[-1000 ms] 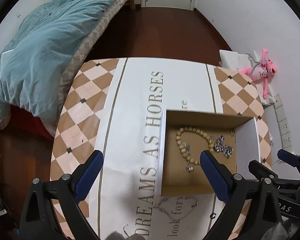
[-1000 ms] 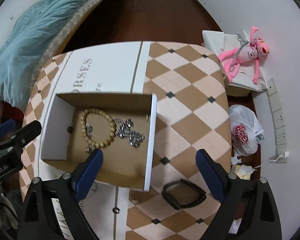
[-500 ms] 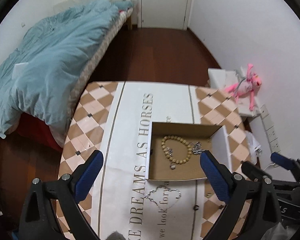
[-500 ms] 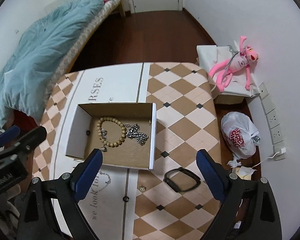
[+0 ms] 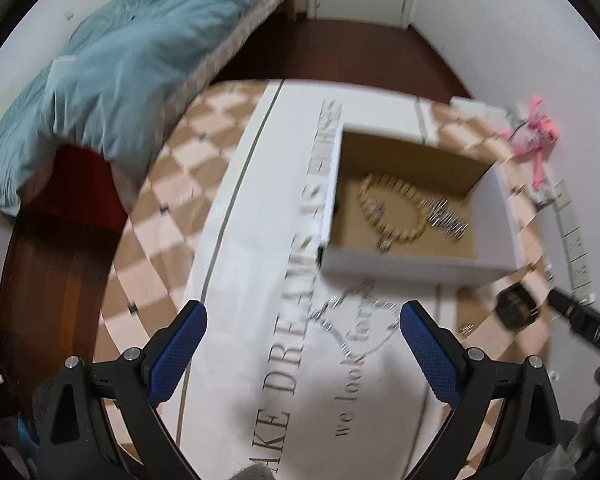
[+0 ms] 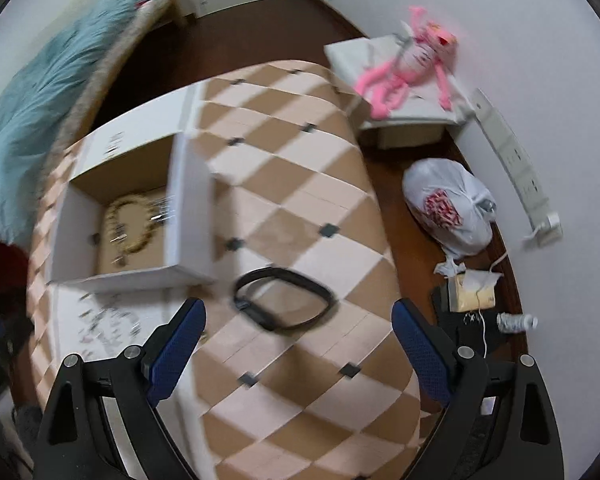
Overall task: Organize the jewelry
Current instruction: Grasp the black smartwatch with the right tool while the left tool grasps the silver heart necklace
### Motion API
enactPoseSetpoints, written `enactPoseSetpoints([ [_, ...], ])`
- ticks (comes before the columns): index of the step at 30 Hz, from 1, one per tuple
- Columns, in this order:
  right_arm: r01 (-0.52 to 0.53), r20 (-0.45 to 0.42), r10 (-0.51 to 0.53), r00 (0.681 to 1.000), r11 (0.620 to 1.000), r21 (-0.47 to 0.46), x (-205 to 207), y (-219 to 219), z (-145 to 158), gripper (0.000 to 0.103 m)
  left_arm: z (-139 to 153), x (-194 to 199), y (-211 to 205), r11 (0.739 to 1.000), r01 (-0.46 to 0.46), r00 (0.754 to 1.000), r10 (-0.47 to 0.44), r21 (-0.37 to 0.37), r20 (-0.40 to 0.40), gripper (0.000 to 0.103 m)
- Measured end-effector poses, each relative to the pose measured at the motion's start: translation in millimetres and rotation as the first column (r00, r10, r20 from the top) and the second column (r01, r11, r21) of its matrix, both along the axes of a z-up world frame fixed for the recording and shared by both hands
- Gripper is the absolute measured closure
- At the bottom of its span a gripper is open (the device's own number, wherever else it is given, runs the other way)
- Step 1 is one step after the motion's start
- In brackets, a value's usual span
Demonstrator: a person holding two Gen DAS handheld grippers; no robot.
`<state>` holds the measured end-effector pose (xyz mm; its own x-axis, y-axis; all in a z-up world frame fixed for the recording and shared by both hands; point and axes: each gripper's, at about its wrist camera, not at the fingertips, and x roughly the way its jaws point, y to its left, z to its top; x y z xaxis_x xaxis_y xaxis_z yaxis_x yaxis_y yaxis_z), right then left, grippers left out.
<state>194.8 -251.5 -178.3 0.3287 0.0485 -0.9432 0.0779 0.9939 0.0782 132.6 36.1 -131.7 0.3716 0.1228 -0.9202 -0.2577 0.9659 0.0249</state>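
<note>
An open cardboard box (image 5: 416, 266) (image 6: 188, 216) stands on the table and holds a beaded bracelet (image 5: 392, 210) (image 6: 130, 224) and a silver chain piece (image 5: 446, 220). A thin silver necklace (image 5: 352, 324) (image 6: 104, 324) lies on the cloth in front of the box. A black band bracelet (image 6: 284, 298) (image 5: 516, 310) lies on the checkered cloth right of the box. My left gripper (image 5: 302, 344) is open above the silver necklace. My right gripper (image 6: 298, 340) is open just short of the black band. Both are empty.
The table cloth (image 5: 260, 280) is checkered with a white lettered strip. A bed with a blue quilt (image 5: 112, 68) stands left. A pink plush toy (image 6: 412, 60), a white plastic bag (image 6: 448, 208) and a power strip (image 6: 516, 168) are by the right wall.
Both grippers have come down closer to the table. The left now faces the silver necklace, the right has swung right toward the black band. Both stay open.
</note>
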Motion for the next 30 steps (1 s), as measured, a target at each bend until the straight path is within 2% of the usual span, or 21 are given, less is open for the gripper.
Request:
enactPoseSetpoints([
  [2,0.016,-0.038,-0.016,0.999,1.000,0.000,7,-4,-18,0.042,-11,-4,1,1.000,-0.010,1.000,0.010,0.011,-0.022,0.004],
  [5,0.004,-0.056,-0.005,0.998,1.000,-0.020,15,-1,-37,0.054,-24,-7,4,0.999,-0.019,0.999,0.020,0.035,-0.046,0.004],
  [7,-0.026,-0.061,0.024,0.998,0.999,-0.031,16,5,-44,0.066,-29,-10,5,0.999,-0.016,0.998,0.018,0.044,-0.056,0.004],
  [8,-0.043,-0.067,0.040,0.997,0.998,-0.038,17,8,-47,0.079,-31,-11,6,0.999,-0.015,0.998,0.018,0.051,-0.060,0.004],
  [10,-0.064,-0.053,0.062,0.997,0.997,-0.047,15,13,-49,0.089,-35,-14,7,0.998,-0.006,0.998,0.010,0.061,-0.065,0.004],
  [14,-0.091,0.000,0.091,0.996,0.996,-0.027,-2,21,-36,0.092,-43,-24,12,0.999,0.008,0.997,-0.004,0.044,-0.074,0.004],
  [19,-0.114,0.029,0.113,0.993,0.992,0.045,-37,28,-20,0.092,-53,-35,20,0.999,0.009,0.996,-0.014,-0.049,-0.086,0.005],
  [23,-0.112,0.026,0.110,0.994,0.991,0.075,-59,34,-21,0.093,-59,-31,19,0.991,0.009,0.996,-0.021,-0.131,-0.086,0.005],
  [27,-0.078,0.010,0.077,0.997,0.993,0.086,-62,33,-32,0.093,-59,-16,15,0.988,0.010,0.998,-0.018,-0.155,-0.052,0.006],
  [29,-0.062,0.010,0.061,0.998,0.995,0.078,-60,33,-36,0.093,-61,-5,11,0.989,0.019,0.998,-0.027,-0.148,-0.055,0.018],
  [30,-0.057,0.010,0.057,0.998,0.995,0.076,-58,32,-39,0.093,-63,0,8,0.989,0.027,0.998,-0.036,-0.144,-0.058,0.021],
])
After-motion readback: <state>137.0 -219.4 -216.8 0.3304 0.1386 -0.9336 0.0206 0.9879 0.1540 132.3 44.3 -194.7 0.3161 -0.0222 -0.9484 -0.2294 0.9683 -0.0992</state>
